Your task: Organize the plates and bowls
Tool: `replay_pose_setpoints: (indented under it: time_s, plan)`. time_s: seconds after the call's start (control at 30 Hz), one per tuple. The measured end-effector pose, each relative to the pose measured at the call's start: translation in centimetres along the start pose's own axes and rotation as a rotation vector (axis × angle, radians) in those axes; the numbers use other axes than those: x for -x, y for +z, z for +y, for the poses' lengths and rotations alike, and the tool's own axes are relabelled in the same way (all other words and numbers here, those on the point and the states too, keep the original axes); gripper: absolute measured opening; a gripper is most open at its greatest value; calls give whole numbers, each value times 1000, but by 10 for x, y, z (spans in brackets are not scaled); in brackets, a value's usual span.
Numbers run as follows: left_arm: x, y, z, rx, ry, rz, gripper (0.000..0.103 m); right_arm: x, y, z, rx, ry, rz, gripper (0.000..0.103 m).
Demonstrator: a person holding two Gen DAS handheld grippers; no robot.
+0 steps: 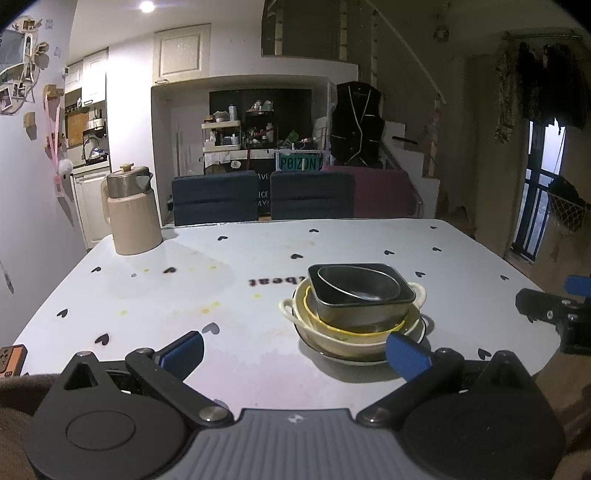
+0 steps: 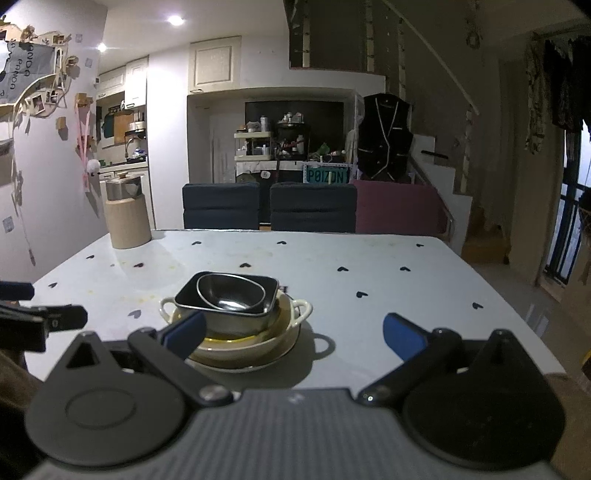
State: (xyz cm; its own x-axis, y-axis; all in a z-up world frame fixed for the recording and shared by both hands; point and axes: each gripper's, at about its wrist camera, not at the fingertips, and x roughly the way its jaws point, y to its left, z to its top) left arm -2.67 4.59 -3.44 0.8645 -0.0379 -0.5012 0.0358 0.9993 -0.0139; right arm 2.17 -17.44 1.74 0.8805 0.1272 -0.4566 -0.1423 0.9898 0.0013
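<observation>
Room reads dim on my feeds; main light is 1 ceiling downlight [image 1: 147,6], 2 spots in the right wrist view. Table [image 1: 258,258] shows pale glare near the jug [image 1: 132,210], soft shadows beside the dishes. Fisheye bends edges, corners vignette black.

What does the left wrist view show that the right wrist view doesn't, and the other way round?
Only the left wrist view shows an orange and black object at the table's near left edge, the upside-down lettering printed on the tablecloth, and the right gripper at its right border. Only the right wrist view shows the left gripper at its left border and a second ceiling light. Both show the stack of dishes, the beige jug, the heart-print table and the chairs behind it, with each gripper open.
</observation>
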Motion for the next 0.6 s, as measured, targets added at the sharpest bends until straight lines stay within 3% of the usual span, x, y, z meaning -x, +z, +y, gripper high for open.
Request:
replay_pose_setpoints:
  time_s: [0.6]
  plan:
    - [2, -3, 5, 3, 3, -20, 103, -1, -2, -2, 33, 3, 6, 103]
